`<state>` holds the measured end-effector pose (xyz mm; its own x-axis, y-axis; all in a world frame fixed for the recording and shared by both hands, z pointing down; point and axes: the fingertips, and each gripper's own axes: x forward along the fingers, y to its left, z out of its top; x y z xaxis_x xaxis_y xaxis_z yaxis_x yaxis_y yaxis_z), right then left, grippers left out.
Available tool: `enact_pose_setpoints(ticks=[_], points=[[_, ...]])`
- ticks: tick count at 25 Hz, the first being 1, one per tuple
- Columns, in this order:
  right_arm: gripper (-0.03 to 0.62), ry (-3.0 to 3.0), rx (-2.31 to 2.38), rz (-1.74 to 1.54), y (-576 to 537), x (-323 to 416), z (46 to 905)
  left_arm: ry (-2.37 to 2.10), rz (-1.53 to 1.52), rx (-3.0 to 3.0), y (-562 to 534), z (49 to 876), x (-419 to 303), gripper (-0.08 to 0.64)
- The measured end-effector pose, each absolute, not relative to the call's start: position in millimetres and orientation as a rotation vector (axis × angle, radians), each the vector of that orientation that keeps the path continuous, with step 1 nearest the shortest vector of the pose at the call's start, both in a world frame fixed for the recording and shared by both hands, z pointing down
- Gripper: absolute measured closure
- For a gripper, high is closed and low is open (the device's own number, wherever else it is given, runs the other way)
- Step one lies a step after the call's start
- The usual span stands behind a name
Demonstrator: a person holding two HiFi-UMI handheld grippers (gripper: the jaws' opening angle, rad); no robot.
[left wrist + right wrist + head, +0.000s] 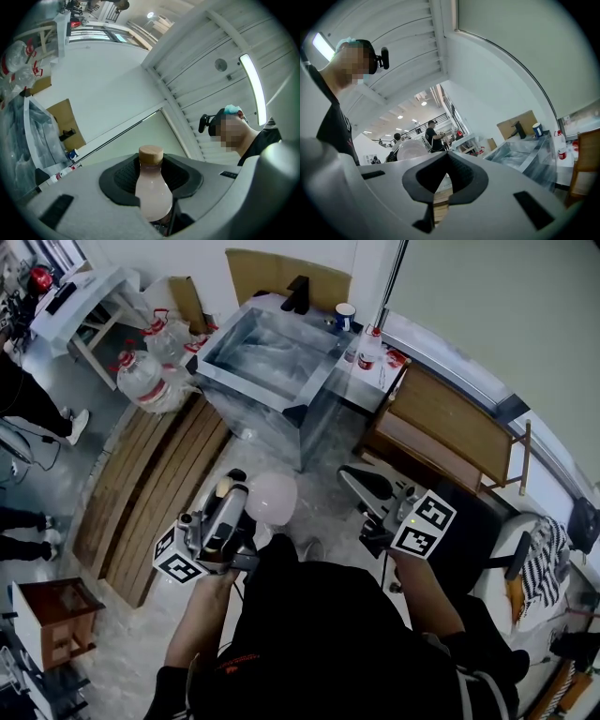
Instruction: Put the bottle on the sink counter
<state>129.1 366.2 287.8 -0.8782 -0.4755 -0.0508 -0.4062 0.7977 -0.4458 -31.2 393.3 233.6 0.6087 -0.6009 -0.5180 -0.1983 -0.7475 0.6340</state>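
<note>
Grey jaws of the left gripper are clamped on a bulb-shaped bottle of pale pink liquid with a tan cap, held in the air in front of the person's body. Beside it, the right gripper has its jaws together with nothing between them. Ahead, well apart from both, stands the steel sink, with a black tap and a blue cup on its counter.

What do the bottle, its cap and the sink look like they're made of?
The bottle: frosted glass or plastic, pale pink and cloudy with a soft sheen; I can't tell which. Its cap: probably cork or light wood, matte tan. The sink: sheet metal, likely stainless steel, grey with streaky reflections.
</note>
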Motion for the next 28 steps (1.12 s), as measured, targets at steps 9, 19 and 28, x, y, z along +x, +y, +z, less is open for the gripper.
enact_pose_setpoints(ticks=[9, 19, 28], points=[[0.588, 2.798, -0.763, -0.654, 328.0, 134.2, 298.6, -0.584, -1.000, 2.314, 350.3, 239.5, -31.0, 0.419], [0.588, 2.787, -0.812, -0.706, 237.0, 93.1, 315.0, -0.549, -0.969, 2.299, 250.3, 251.1, -70.5, 0.419], [0.588, 2.819, -0.812, -0.746, 144.7, 33.7, 329.4, -0.550, -0.966, 2.271, 151.4, 270.5, -124.3, 0.419]])
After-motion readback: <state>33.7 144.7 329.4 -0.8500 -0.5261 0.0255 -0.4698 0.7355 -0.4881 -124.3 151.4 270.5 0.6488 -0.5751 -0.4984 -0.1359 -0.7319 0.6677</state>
